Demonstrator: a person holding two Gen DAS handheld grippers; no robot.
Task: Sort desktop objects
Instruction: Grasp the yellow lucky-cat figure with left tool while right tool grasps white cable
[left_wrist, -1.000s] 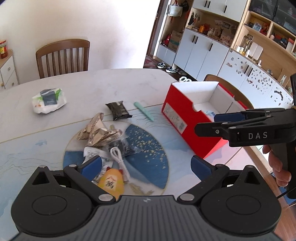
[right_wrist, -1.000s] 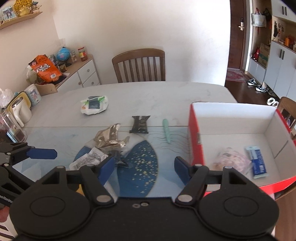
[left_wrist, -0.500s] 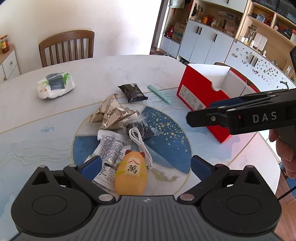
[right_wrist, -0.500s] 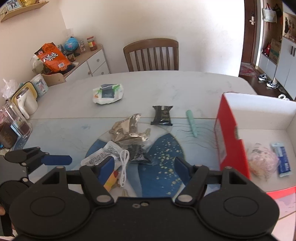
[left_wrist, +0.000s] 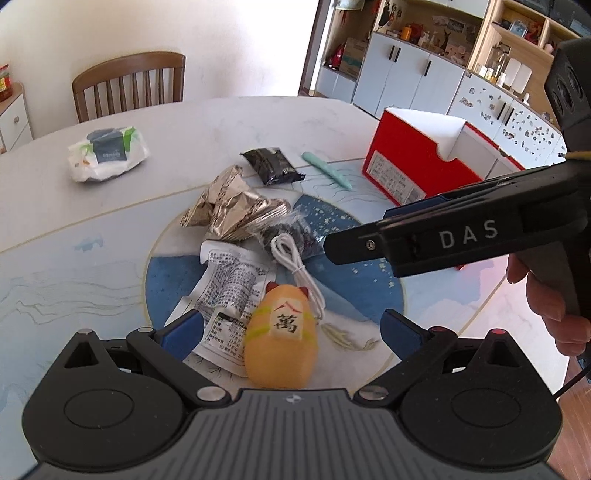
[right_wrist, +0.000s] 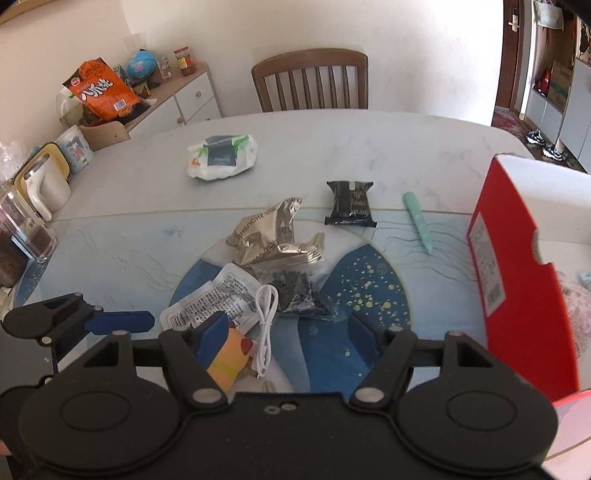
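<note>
Left wrist view: table (left_wrist: 258, 122) | red box (left_wrist: 402, 166) at far right edge, open | clutter pile mid-table | orange cat figurine (left_wrist: 282, 341) between spread left gripper (left_wrist: 291, 328), untouched | right gripper (right_wrist: 284, 328) spread, empty, above white cable (right_wrist: 266, 317) | step: reaching; next, close on figurine, carry to box.

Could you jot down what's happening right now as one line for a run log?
task: sorting desktop | left gripper: open over orange toy | right gripper: open, empty, above white cable | red box: open
</note>
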